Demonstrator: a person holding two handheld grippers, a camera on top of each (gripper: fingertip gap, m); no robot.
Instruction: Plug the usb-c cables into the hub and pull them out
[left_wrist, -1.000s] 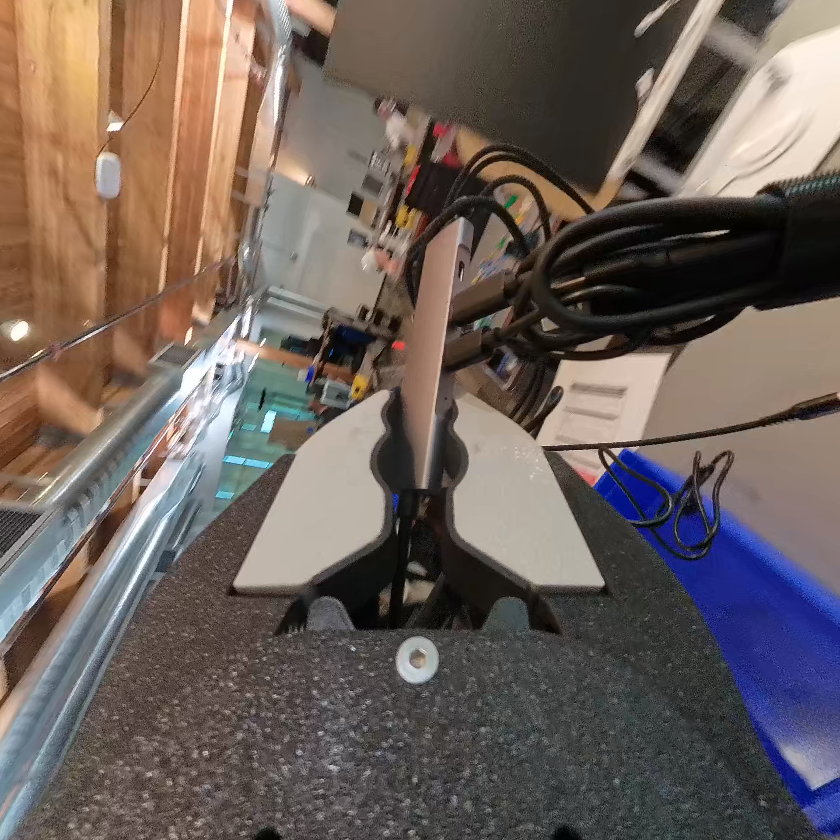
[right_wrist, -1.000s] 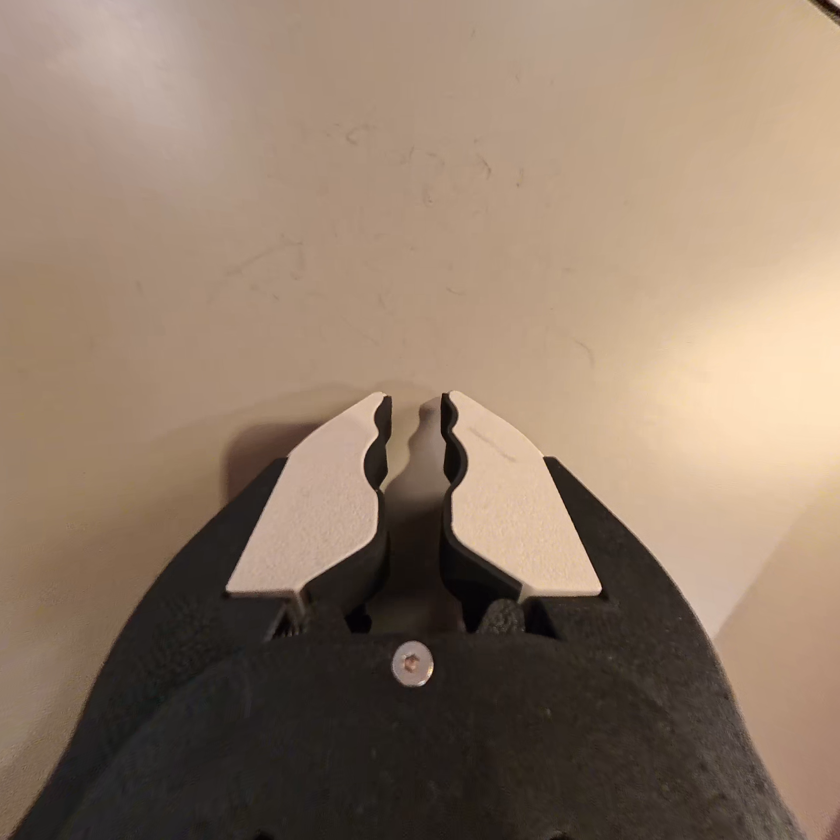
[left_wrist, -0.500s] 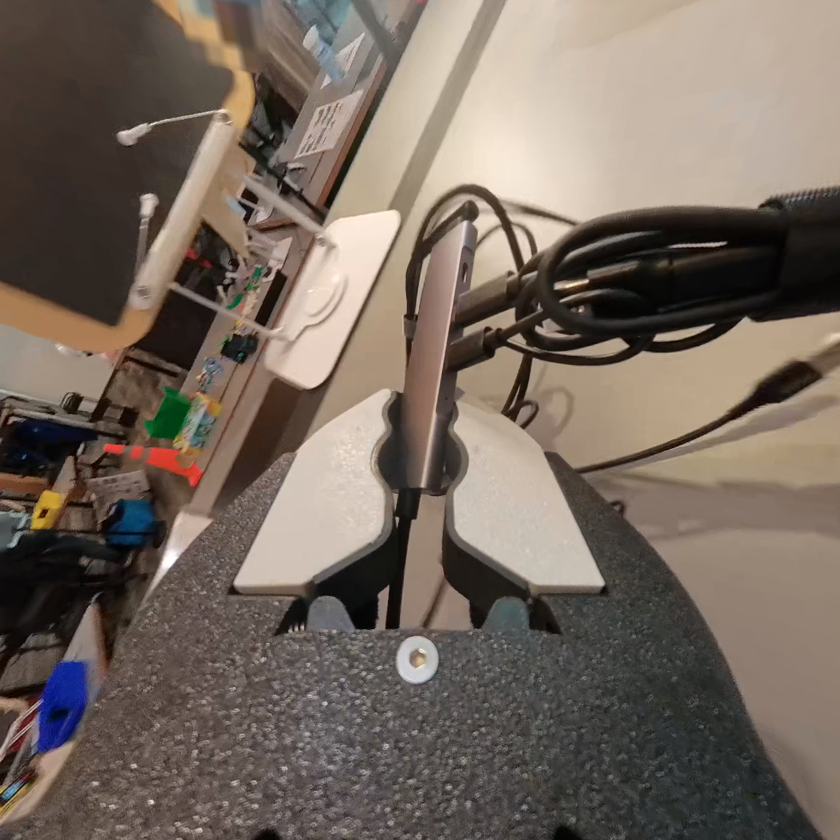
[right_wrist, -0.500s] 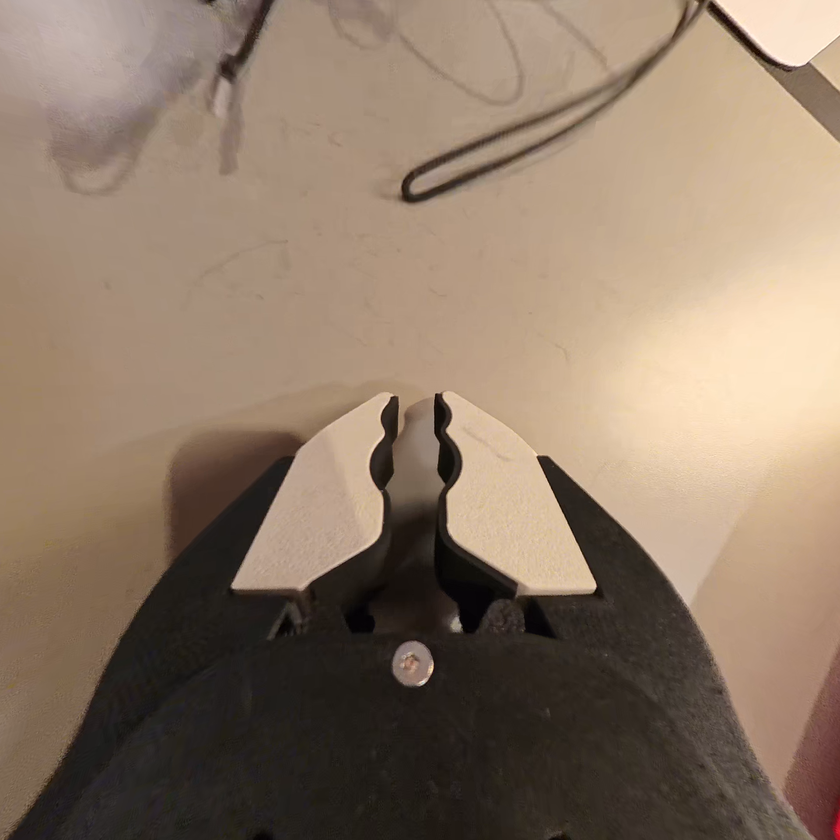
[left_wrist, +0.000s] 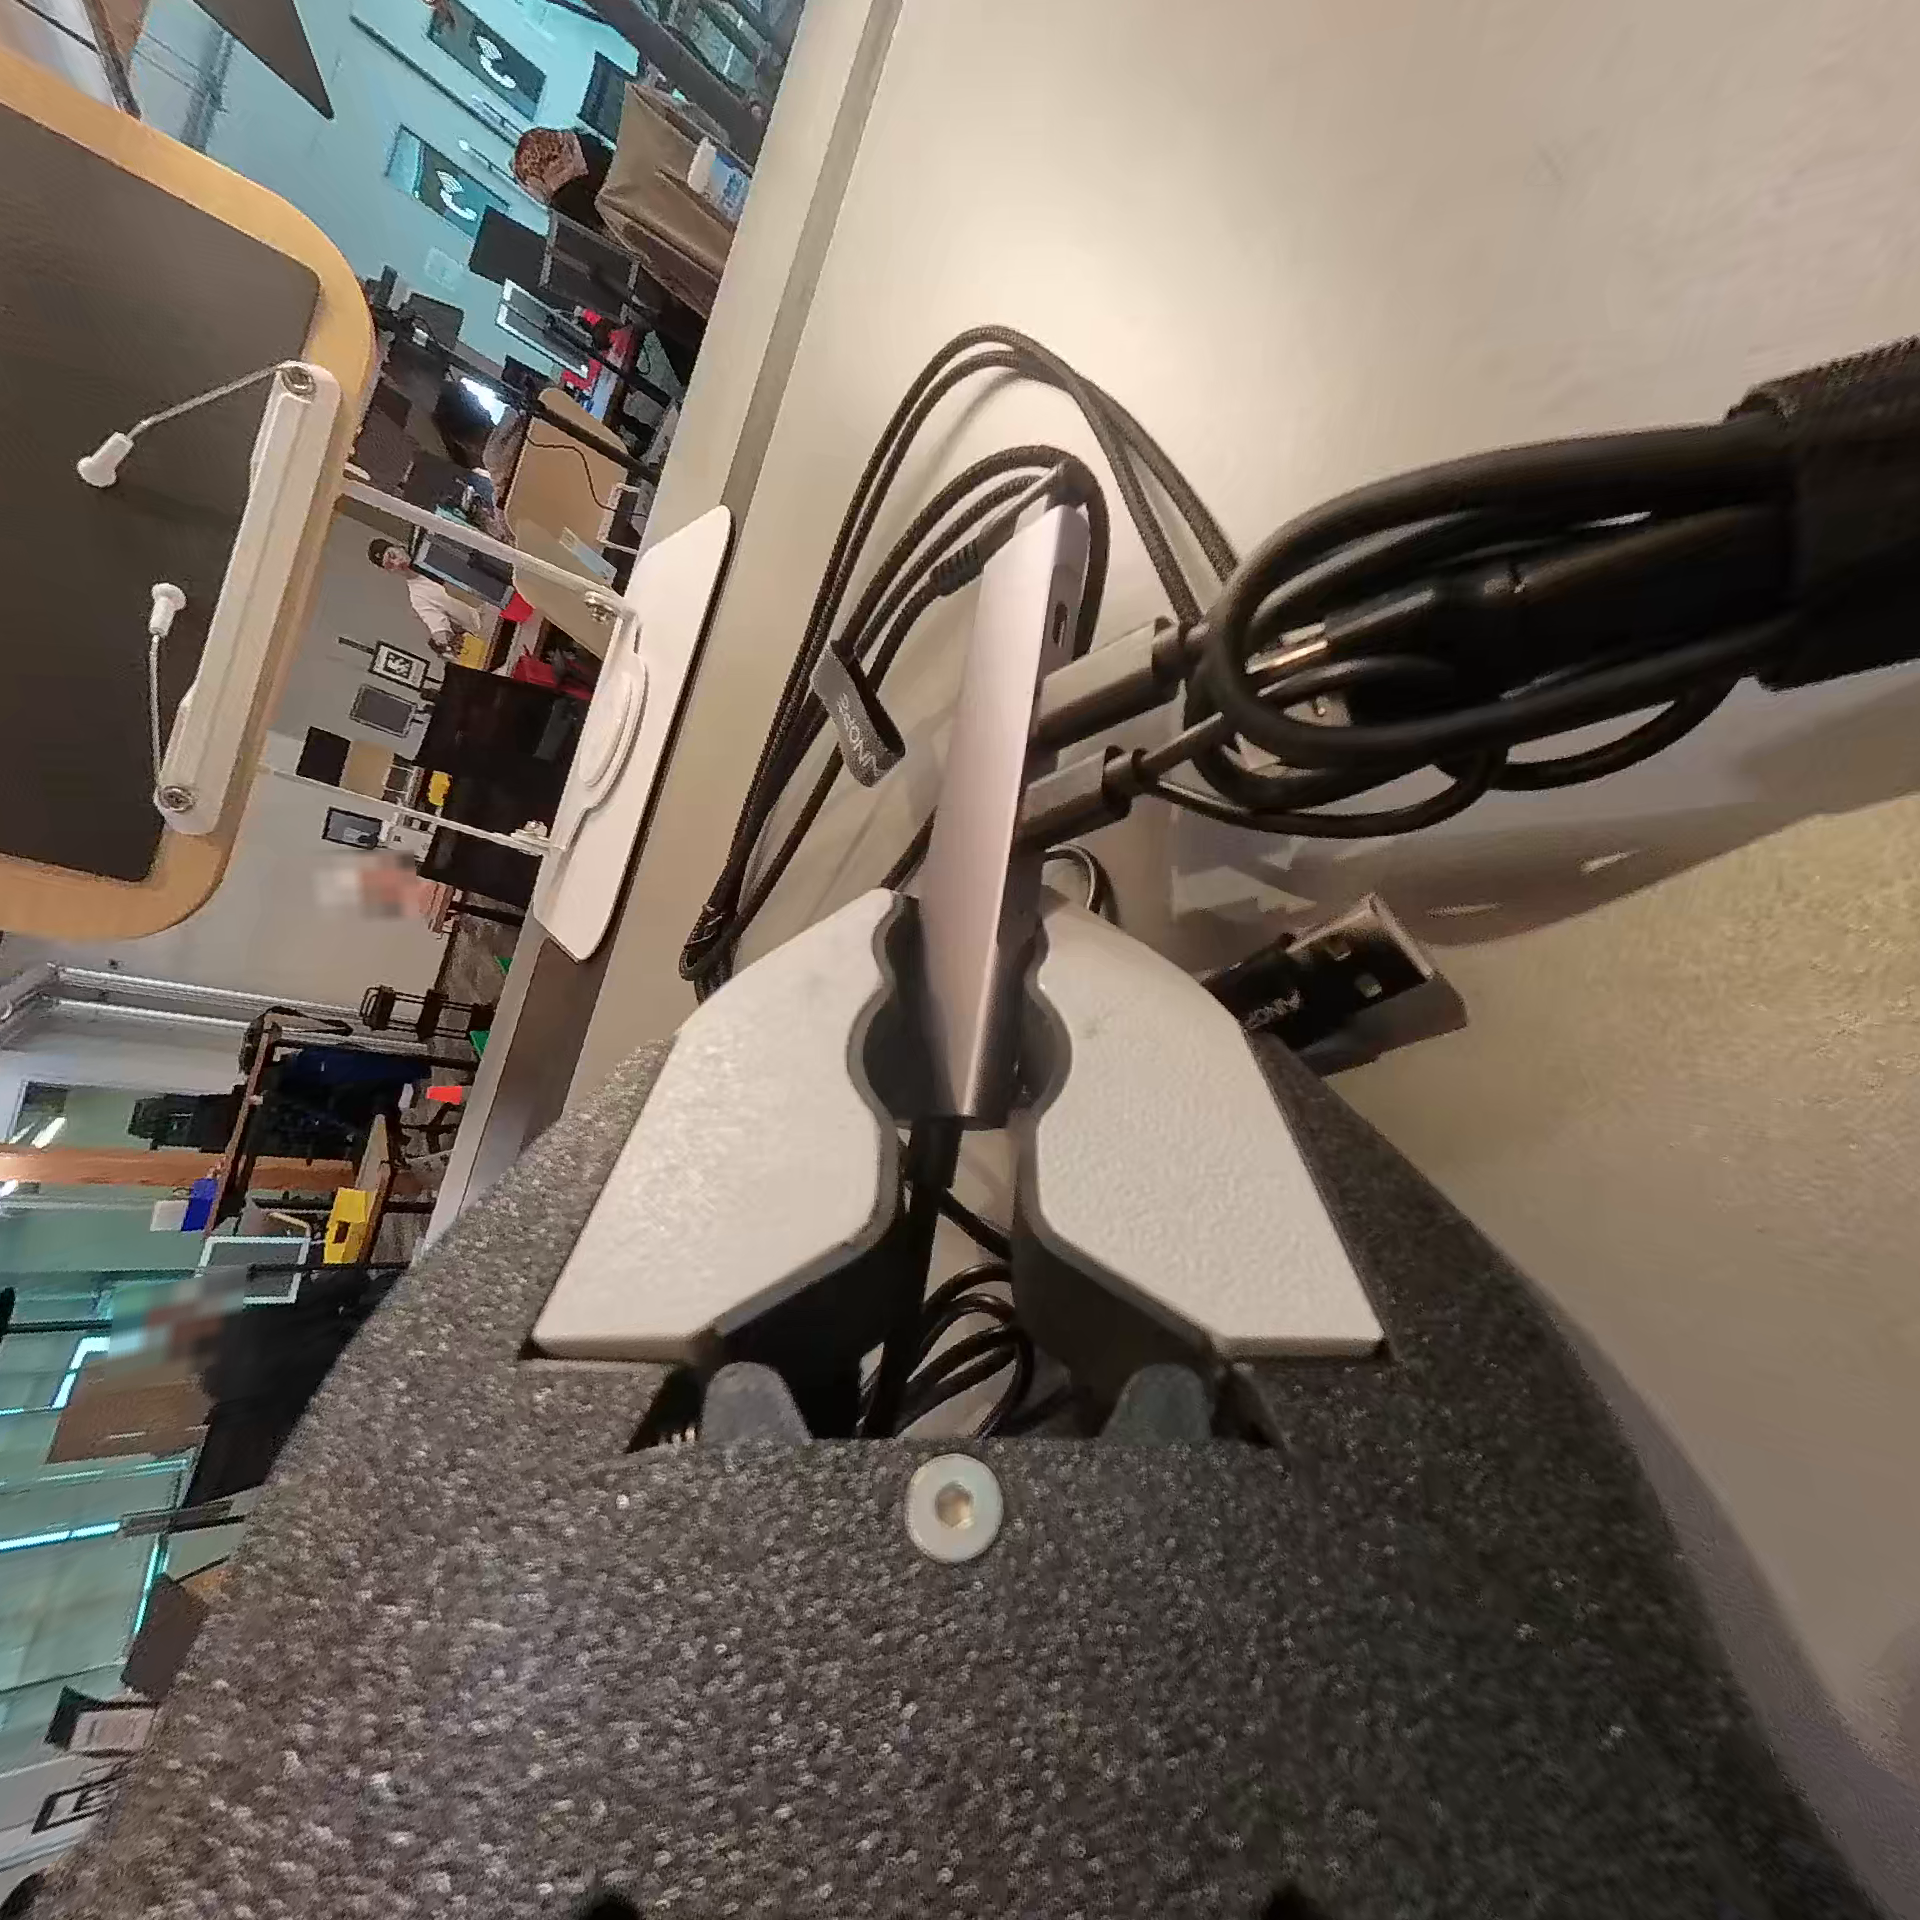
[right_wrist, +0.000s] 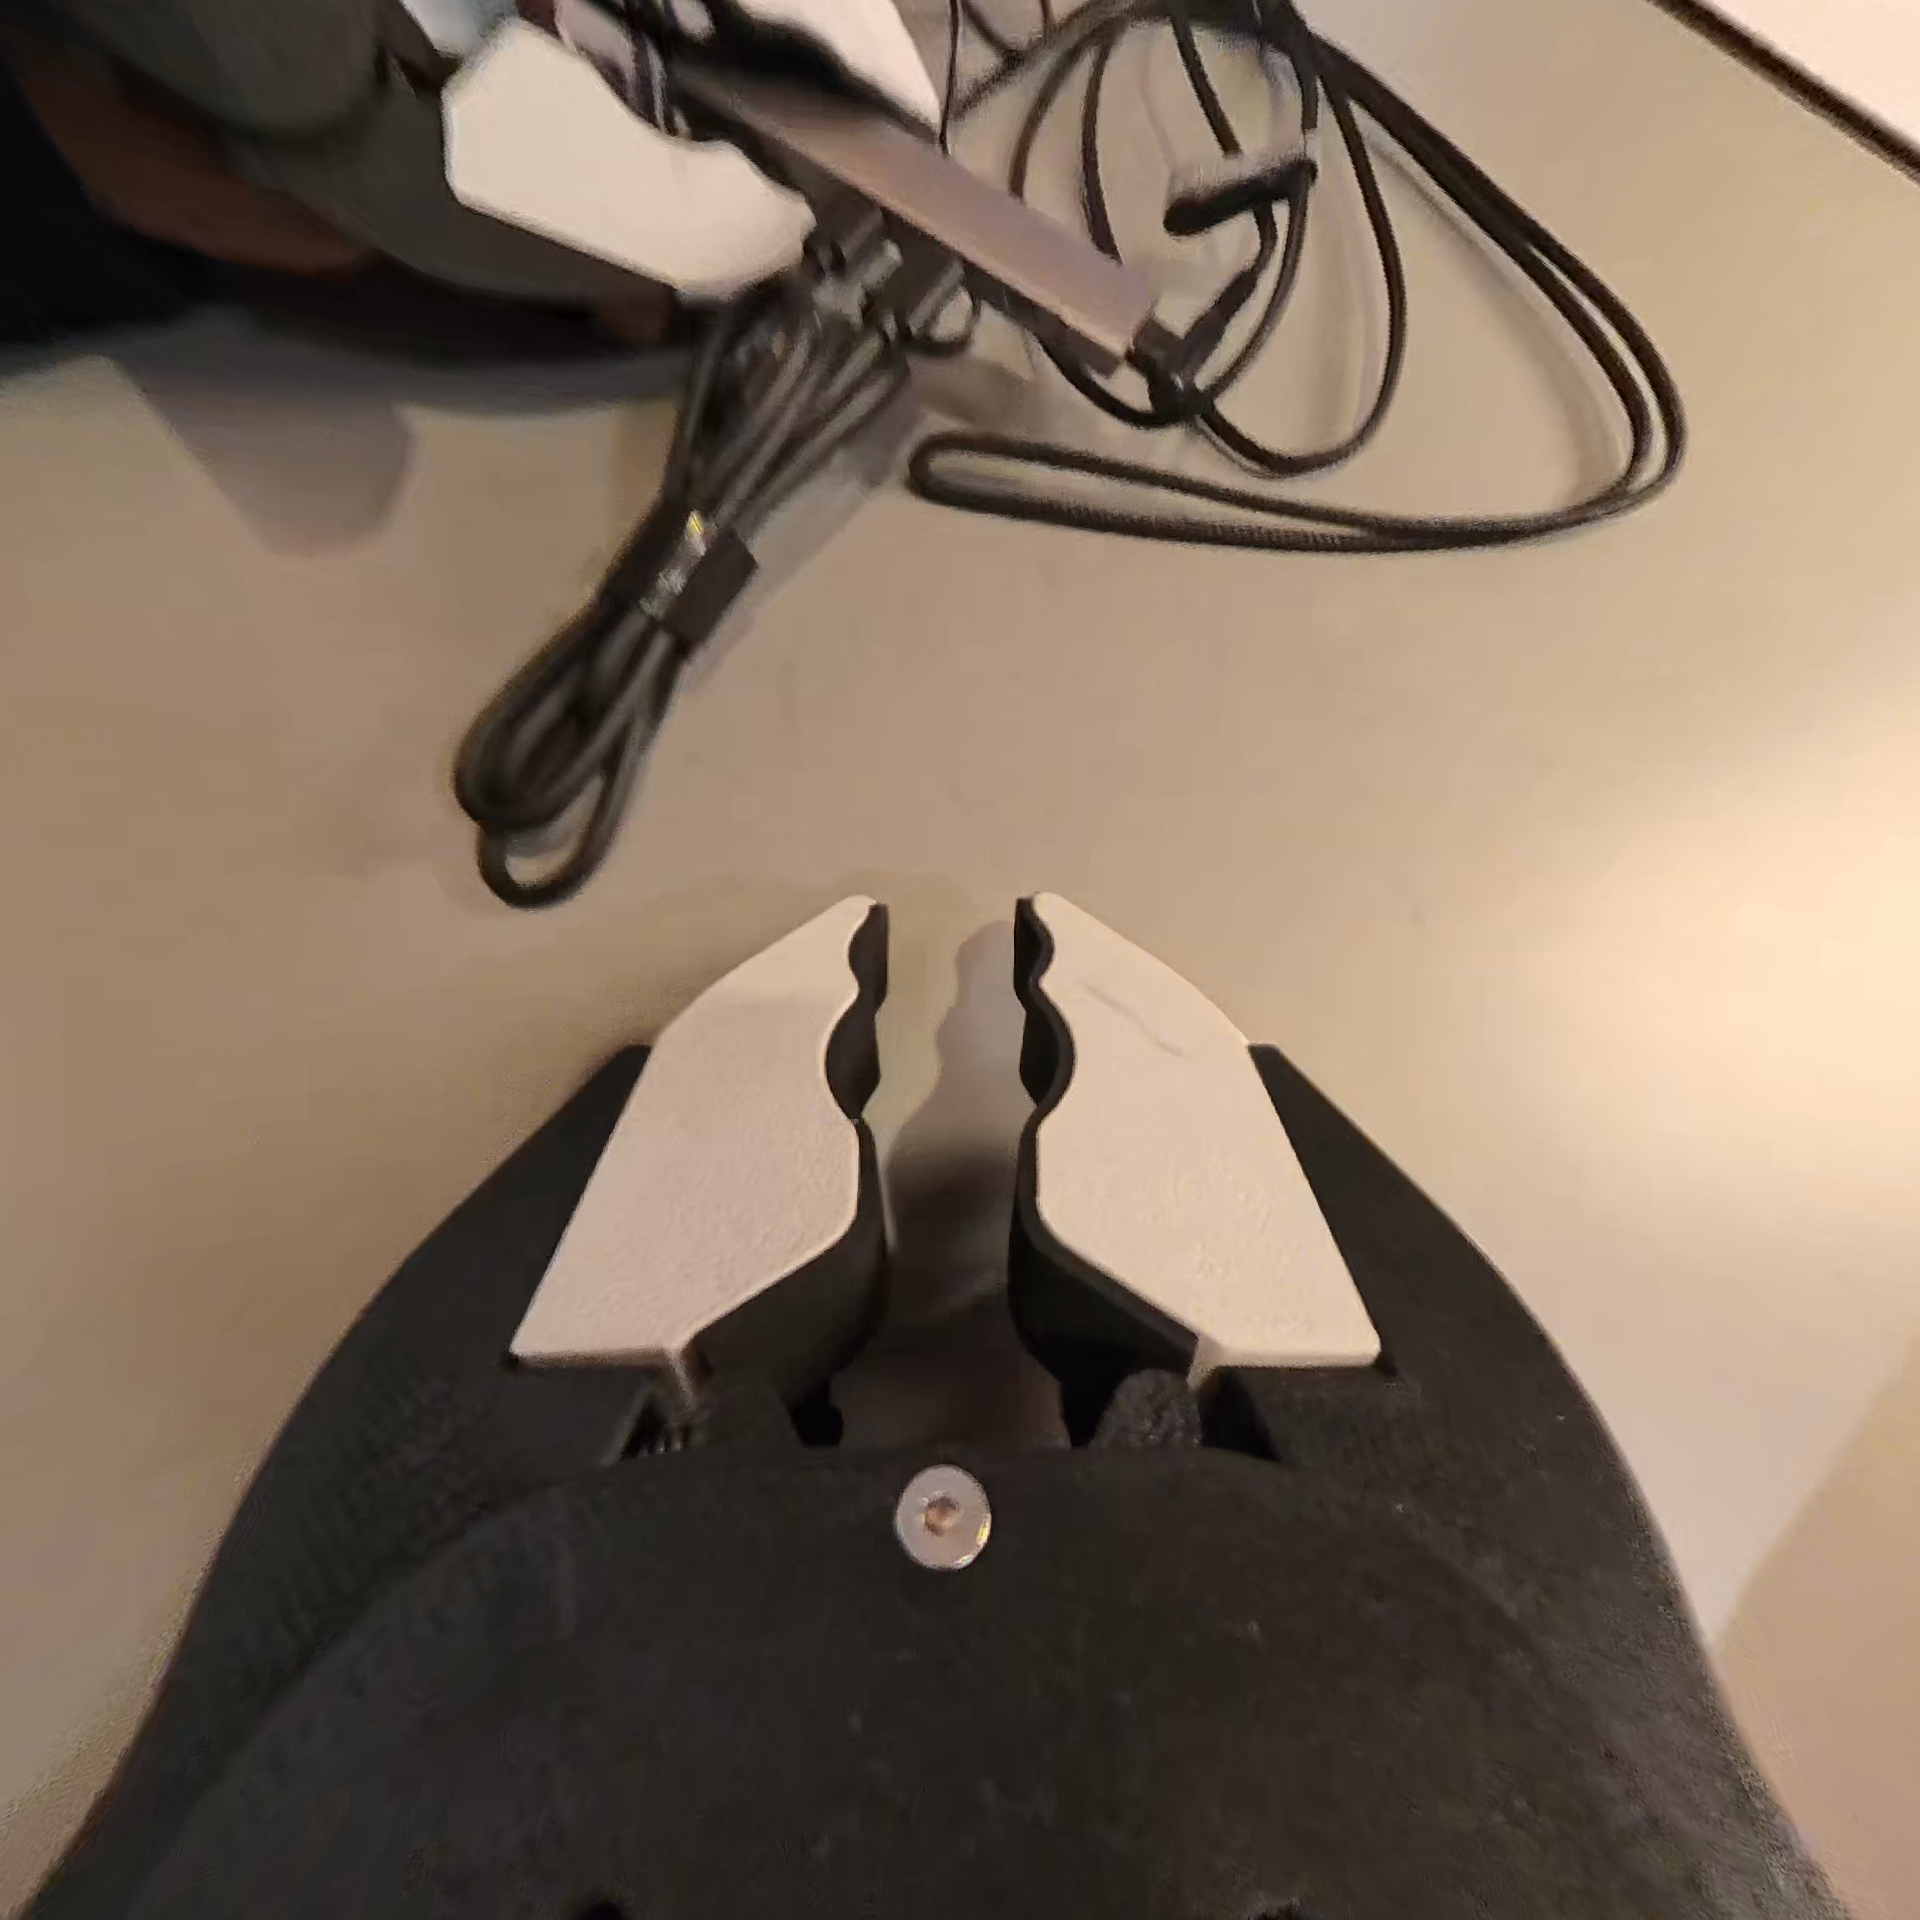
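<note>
My left gripper (left_wrist: 966, 920) is shut on the lower end of a slim grey hub (left_wrist: 1003, 748) and holds it tilted over the beige table (left_wrist: 1558, 1195). Two USB-C plugs (left_wrist: 1101, 675) sit in the hub's right side, and their black cables run into a strapped bundle (left_wrist: 1538, 592). Braided black cables (left_wrist: 914, 488) loop behind the hub. My right gripper (right_wrist: 951, 914) is slightly open and empty, low over the table. Its view shows the left gripper (right_wrist: 623, 177), the hub (right_wrist: 966, 218) and the bundle (right_wrist: 623, 644) ahead of it, blurred.
A loose black connector (left_wrist: 1340, 982) lies on the table just right of my left fingers. A white flat pad (left_wrist: 634, 727) lies at the table's far edge. A braided cable loop (right_wrist: 1351, 509) spreads right of the hub. A workshop with shelves lies beyond.
My left gripper has swung with the hub from facing the room to facing the table. The hub and cables have come into the right wrist view. The right jaws have parted a little.
</note>
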